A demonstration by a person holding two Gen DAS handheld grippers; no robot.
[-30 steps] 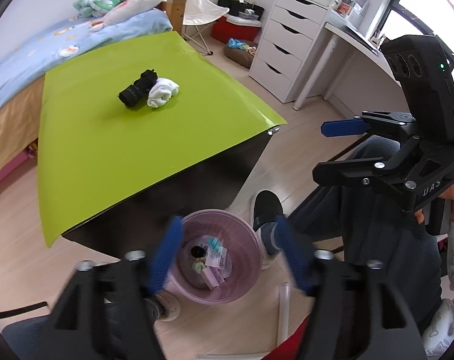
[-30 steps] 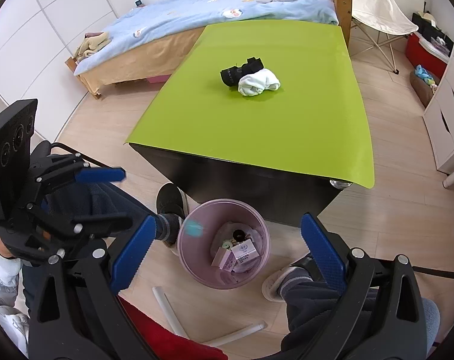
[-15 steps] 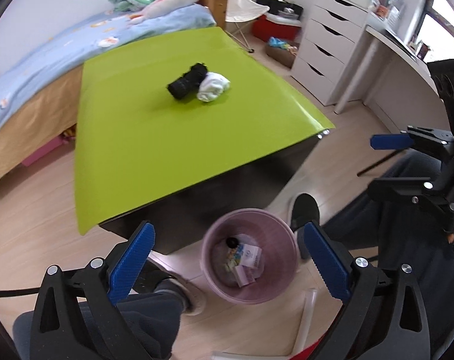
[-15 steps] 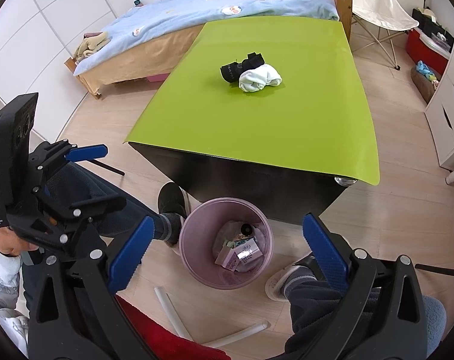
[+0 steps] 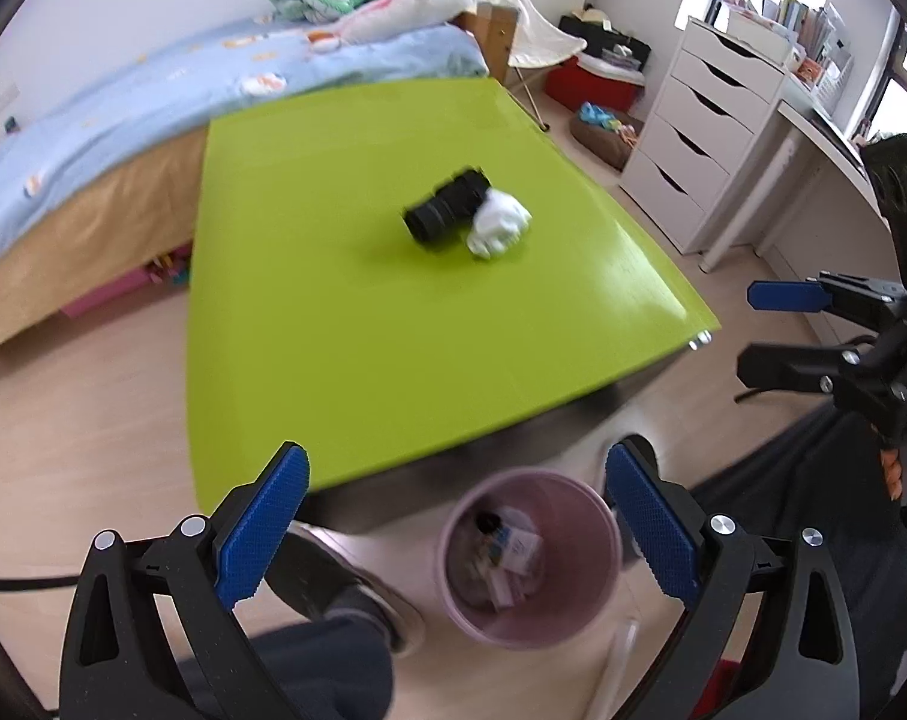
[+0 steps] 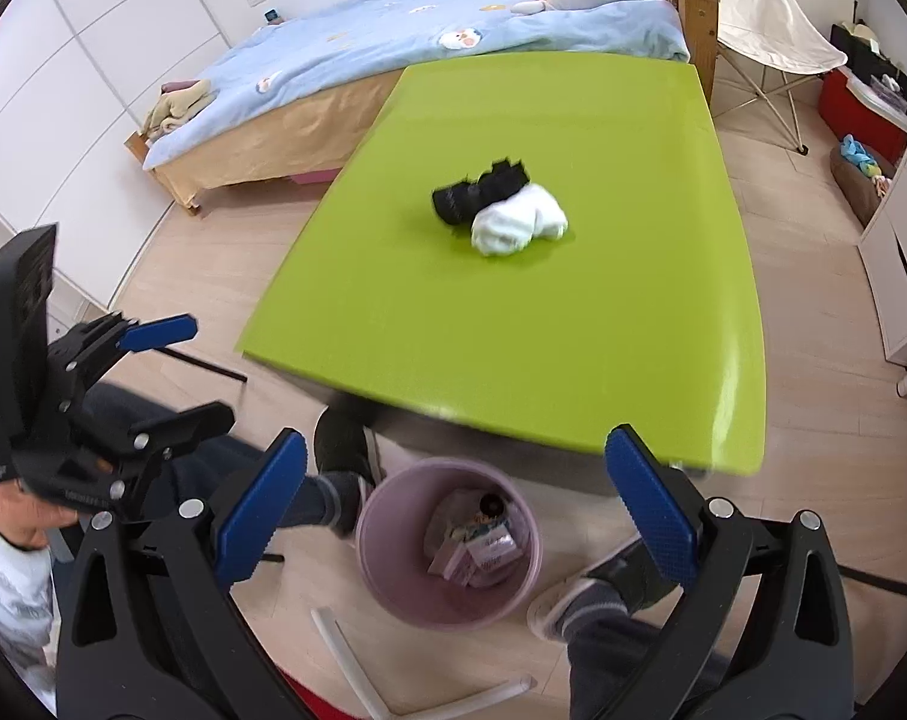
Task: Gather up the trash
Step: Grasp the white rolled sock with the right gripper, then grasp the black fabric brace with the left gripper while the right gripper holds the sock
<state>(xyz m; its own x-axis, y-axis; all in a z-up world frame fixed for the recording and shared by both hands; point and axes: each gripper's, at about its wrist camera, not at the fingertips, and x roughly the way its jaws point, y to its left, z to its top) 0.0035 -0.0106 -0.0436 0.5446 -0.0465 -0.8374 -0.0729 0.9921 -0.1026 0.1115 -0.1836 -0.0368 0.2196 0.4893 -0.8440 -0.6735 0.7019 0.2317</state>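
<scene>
A pink trash bin [image 5: 528,558] stands on the floor at the near edge of the green table [image 5: 345,312]; it holds small packets and wrappers. It also shows in the right wrist view [image 6: 450,546]. A black sock roll [image 5: 447,211] and a white sock roll [image 5: 498,223] lie together mid-table, also seen in the right wrist view as black sock roll [image 6: 477,192] and white sock roll [image 6: 516,221]. My left gripper [image 5: 453,528] is open and empty above the bin. My right gripper [image 6: 450,516] is open and empty, also above the bin.
A bed [image 5: 123,138] with blue bedding lies beyond the table. White drawers [image 5: 702,132] and a desk stand at right. A folding chair [image 6: 759,18] stands at the far end. The person's feet [image 6: 339,474] flank the bin. White tubes [image 6: 357,666] lie on the floor.
Both grippers have tilted up and drawn back from the bin, so the table and socks sit more centrally. The left gripper's jaws opened wide a second ago and stay open.
</scene>
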